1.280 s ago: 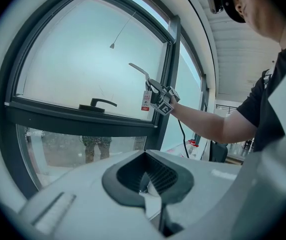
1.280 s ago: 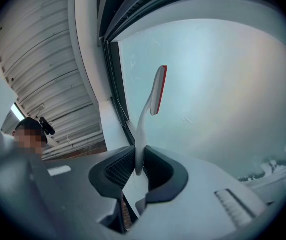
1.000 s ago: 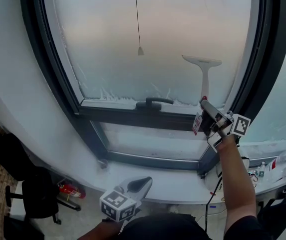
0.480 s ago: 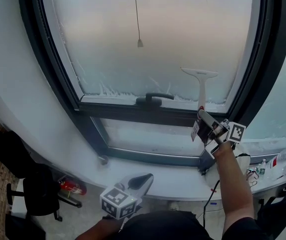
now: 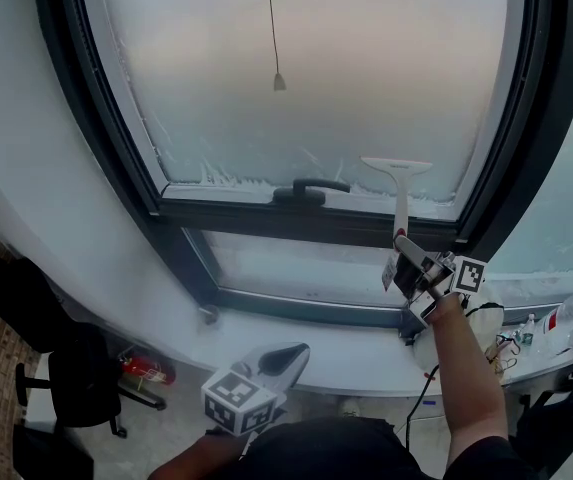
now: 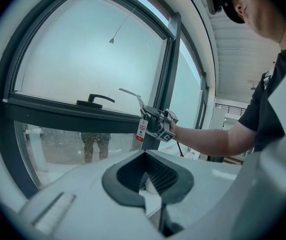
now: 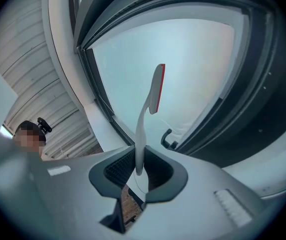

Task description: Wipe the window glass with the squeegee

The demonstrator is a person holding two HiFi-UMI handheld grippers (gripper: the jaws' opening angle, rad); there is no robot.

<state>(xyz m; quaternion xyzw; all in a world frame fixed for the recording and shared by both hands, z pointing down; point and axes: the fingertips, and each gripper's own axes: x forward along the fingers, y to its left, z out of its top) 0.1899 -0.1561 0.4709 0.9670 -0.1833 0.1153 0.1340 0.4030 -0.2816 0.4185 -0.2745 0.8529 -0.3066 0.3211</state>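
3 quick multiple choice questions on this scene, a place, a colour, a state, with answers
1. Where is the squeegee blade? A) top left corner of the glass B) low over the upper pane, right of the window handle C) off the glass entirely
2. What colour is its handle? A) black B) yellow C) white
3. What state is the left gripper in? A) open and empty, held low B) shut on the squeegee C) shut on the window handle
1 B, head view shows it there; 2 C, white in head view; 3 A, nothing between its jaws; the right gripper holds the squeegee.
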